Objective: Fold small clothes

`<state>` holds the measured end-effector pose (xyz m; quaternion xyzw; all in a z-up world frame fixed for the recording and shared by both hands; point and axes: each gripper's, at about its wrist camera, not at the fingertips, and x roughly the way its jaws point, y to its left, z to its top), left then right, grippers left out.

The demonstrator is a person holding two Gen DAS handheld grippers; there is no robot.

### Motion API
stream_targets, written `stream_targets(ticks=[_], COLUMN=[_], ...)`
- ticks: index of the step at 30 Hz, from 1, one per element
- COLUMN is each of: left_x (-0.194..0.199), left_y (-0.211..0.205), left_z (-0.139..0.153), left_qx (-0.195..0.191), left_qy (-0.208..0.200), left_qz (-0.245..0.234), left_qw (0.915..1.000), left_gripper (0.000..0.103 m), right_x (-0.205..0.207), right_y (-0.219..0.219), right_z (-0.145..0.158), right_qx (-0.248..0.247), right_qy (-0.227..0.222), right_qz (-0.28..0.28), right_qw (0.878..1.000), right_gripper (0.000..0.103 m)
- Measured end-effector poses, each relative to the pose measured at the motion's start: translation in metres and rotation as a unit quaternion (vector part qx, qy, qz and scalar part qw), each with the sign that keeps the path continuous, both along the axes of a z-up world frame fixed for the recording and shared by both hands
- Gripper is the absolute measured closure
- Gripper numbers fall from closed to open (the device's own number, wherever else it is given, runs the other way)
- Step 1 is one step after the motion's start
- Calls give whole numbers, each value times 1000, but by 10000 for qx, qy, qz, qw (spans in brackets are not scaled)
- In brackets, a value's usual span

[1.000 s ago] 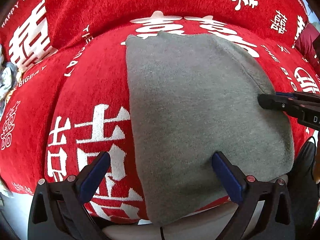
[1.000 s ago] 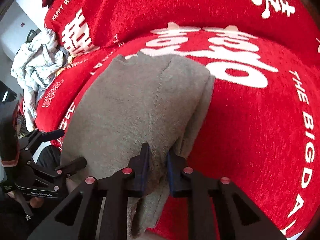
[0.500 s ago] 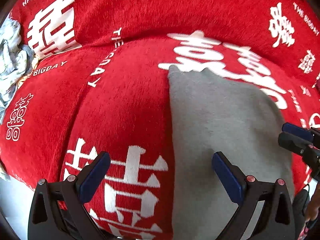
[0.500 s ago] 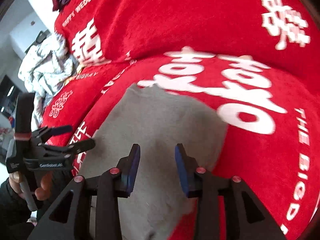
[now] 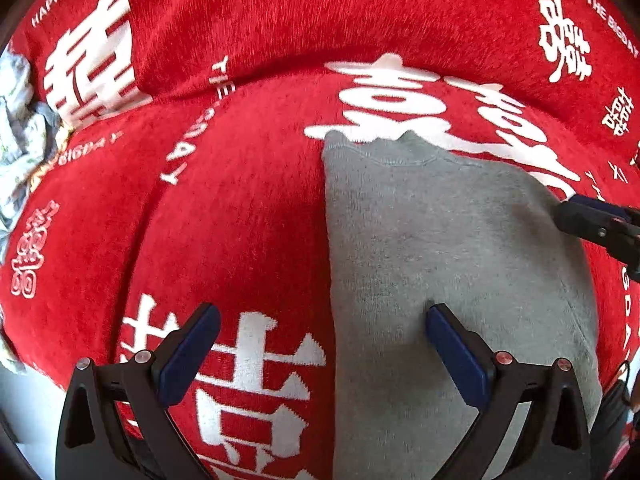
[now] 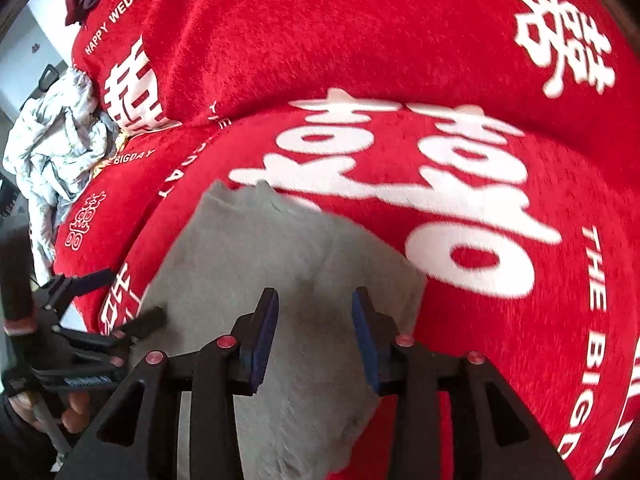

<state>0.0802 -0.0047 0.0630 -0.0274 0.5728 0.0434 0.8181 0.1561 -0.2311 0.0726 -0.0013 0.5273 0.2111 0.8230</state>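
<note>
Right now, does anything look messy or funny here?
The gray garment lies flat and tidy on the red cover. Only the crumpled pale clothes heaped at the cover's far left look messy.

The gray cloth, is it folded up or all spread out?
Folded. The gray cloth lies as a neat narrow rectangle with a straight left edge on the red cover.

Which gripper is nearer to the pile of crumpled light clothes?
Left. The left gripper is just right of the pile of crumpled light clothes; the right gripper is farther right, over the grey garment.
</note>
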Motion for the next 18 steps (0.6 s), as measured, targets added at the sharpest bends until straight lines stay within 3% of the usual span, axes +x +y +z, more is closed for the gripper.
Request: stream_targets(ticks=[3, 5, 7, 9, 11, 14, 18], left_x=[1, 2, 3, 4, 5, 7, 11], left_y=[-1, -2, -2, -1, 1, 5, 6], left_z=[-5, -7, -7, -6, -2, 6, 6], left_qx=[-5, 5, -6, -31, -48, -79, -30], left_qy=[44, 52, 66, 56, -29, -177, -139], left_qz=[-53, -96, -122, -115, -56, 59, 94], left_qw=[10000, 9999, 9999, 9999, 10000, 9998, 9999], left_gripper=[0, 0, 0, 0, 0, 0, 0], right_x=[11, 22, 28, 29, 20, -2, -33], right_y=[20, 26, 18, 12, 14, 21, 34], right_z=[-15, -40, -48, -43, -29, -6, 3], right_qx=[-308, -732, -537, -424, -514, -544, -439], right_qy=[107, 406, 442, 551, 333, 27, -57], right_qz=[189, 182, 3, -155, -132, 118, 544], right_qw=[9993, 9963, 9976, 9975, 9980, 9984, 9975], right_gripper=[48, 42, 37, 37, 37, 36, 35])
